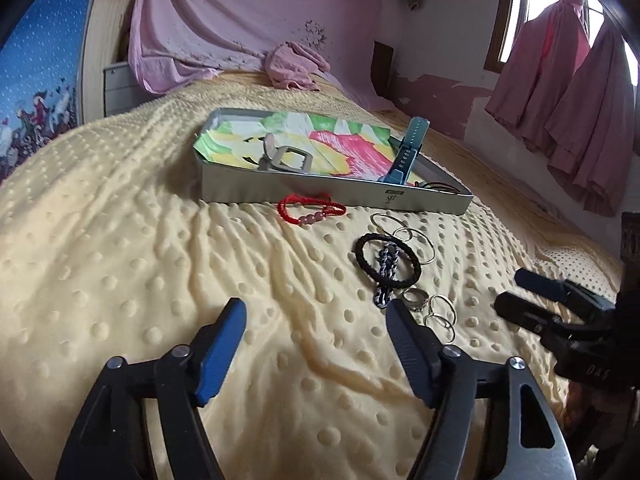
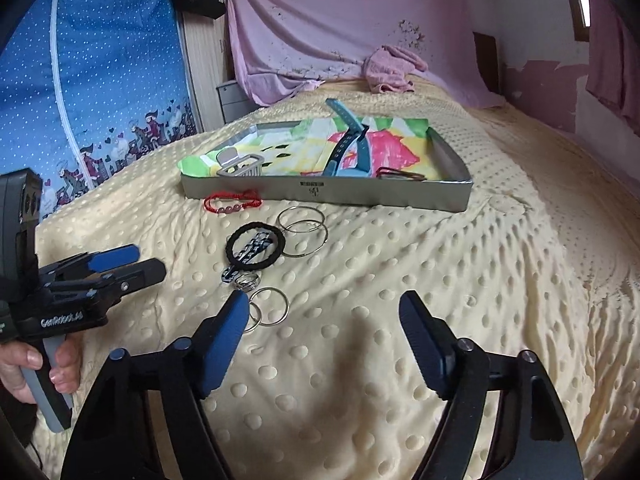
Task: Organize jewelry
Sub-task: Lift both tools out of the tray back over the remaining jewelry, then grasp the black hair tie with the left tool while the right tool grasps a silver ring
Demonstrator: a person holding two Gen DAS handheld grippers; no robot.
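So we've got both grippers spread wide, nothing held. The loose jewelry sits on the yellow bedspread (image 2: 400, 280), strung out in a line running away from us toward the near wall of the metal tray (image 2: 360, 194). The small rings (image 1: 434, 310) end that line, just beside the left gripper (image 1: 316, 320), off its right fingertip. The right gripper (image 2: 324, 312) has them off its left fingertip, so we'd call it a toss-up, maybe the left by a hair.
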